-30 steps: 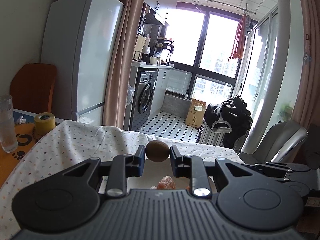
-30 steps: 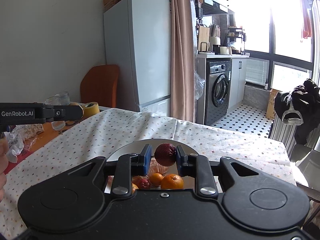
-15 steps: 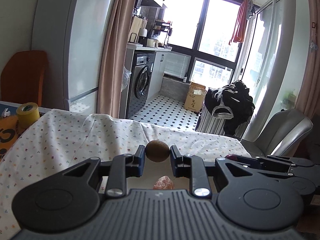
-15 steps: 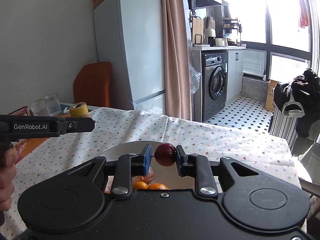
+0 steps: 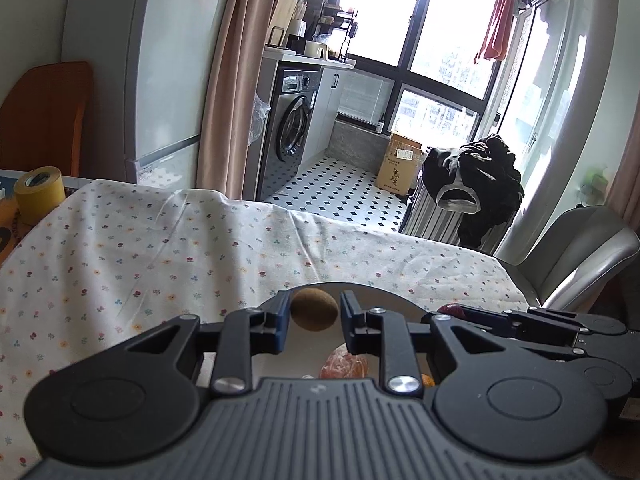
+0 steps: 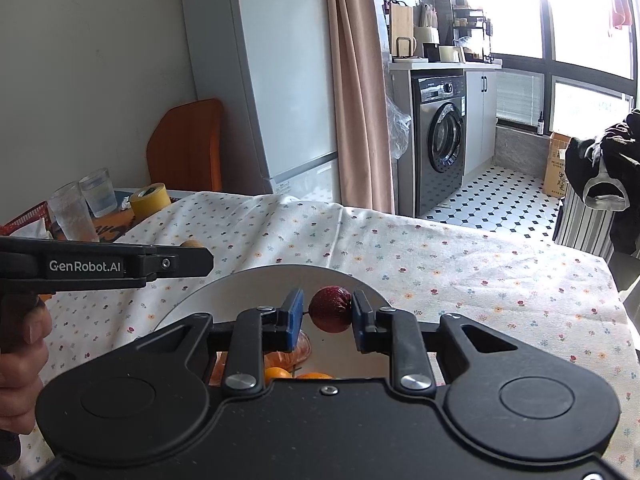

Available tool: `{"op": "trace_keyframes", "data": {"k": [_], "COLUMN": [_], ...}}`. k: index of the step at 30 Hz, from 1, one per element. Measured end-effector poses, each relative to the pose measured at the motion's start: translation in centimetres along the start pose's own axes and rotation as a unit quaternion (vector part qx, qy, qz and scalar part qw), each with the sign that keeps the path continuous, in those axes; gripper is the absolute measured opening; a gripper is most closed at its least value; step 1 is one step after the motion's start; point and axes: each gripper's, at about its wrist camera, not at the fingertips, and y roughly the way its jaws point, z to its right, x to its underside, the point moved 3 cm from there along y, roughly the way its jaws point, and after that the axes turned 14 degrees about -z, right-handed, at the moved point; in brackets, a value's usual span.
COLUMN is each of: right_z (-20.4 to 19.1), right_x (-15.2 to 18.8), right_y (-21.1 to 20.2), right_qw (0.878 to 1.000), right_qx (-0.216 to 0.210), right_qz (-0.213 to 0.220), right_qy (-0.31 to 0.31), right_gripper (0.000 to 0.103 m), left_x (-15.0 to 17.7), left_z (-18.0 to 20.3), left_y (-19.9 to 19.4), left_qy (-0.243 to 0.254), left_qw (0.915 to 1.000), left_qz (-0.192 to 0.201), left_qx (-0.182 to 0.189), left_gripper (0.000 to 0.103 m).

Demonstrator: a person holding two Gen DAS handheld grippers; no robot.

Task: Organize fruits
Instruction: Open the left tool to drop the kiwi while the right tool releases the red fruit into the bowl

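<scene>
Brown kiwi [image 5: 313, 309] sits clamped in my left gripper [image 5: 313, 314] above the plate [image 5: 384, 298]. My right gripper [image 6: 328, 314] pinches a dark red fruit [image 6: 331, 309] over the same plate.

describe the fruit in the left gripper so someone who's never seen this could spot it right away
Start at the table under the flowered tablecloth, then the round plate near its front edge. Above that plate the left gripper pinches a kiwi: brown, matte and egg-shaped, unlike the dark red fruit in the right gripper.
</scene>
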Motion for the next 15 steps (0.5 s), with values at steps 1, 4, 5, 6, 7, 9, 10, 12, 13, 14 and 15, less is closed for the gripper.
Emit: {"op": "trace_keyframes", "data": {"k": [1,4,5,6,7,9,10,12,13,14,15], "right_z": [-0.1,-0.2,-0.2,-0.2,-0.2,-0.3,-0.3,-0.5,-0.6,-0.8,-1.0], "right_x": [0.0,-0.1,-0.1,-0.2,-0.2,-0.3,-0.4,-0.5,-0.6,-0.6,-0.7], "right_y": [0.2,0.3,0.3,0.2,0.1,-0.1,-0.3,-0.5,-0.7,-0.8,-1.0], "right_qw": [1.000,1.000,1.000,1.000,1.000,1.000,1.000,1.000,1.000,1.000,1.000], "right_qx": [-0.001,-0.003,-0.003,-0.003,-0.003,-0.004,-0.005,-0.009,-0.011,-0.014,-0.013], "right_qz": [-0.002,-0.003,-0.002,-0.002,-0.001,0.002,0.003,0.006,0.007,0.008,0.011], "right_qy": [-0.001,-0.002,-0.002,-0.002,-0.001,-0.001,0.000,0.000,-0.002,-0.004,-0.003], "right_gripper": [0.024,0.024,0.024,0.024,0.024,0.024,0.024,0.024,0.026,0.028,0.033], "left_x": [0.0,-0.1,-0.1,0.0,0.0,0.0,0.1,0.3,0.3,0.4,0.5], "left_z": [-0.1,-0.4,-0.4,-0.5,-0.6,-0.7,-0.8,-1.0,-1.1,-1.2,-1.3], "left_y": [-0.1,-0.6,-0.8,-1.1,-1.3,-1.9,-2.1,-2.6,-2.9,-3.2,-3.4], "left_qy": [-0.001,-0.004,-0.005,-0.006,-0.007,-0.006,-0.007,-0.009,-0.011,-0.013,-0.014], "left_qw": [1.0000,1.0000,0.9999,0.9999,0.9999,0.9998,0.9997,0.9996,0.9995,0.9995,0.9994], "left_qz": [0.001,0.006,0.008,0.010,0.013,0.017,0.020,0.024,0.026,0.027,0.028], "left_qx": [-0.003,-0.004,-0.005,-0.007,-0.009,-0.010,-0.011,-0.013,-0.014,-0.014,-0.013], "left_gripper": [0.028,0.028,0.029,0.029,0.029,0.030,0.031,0.035,0.035,0.036,0.038]}}
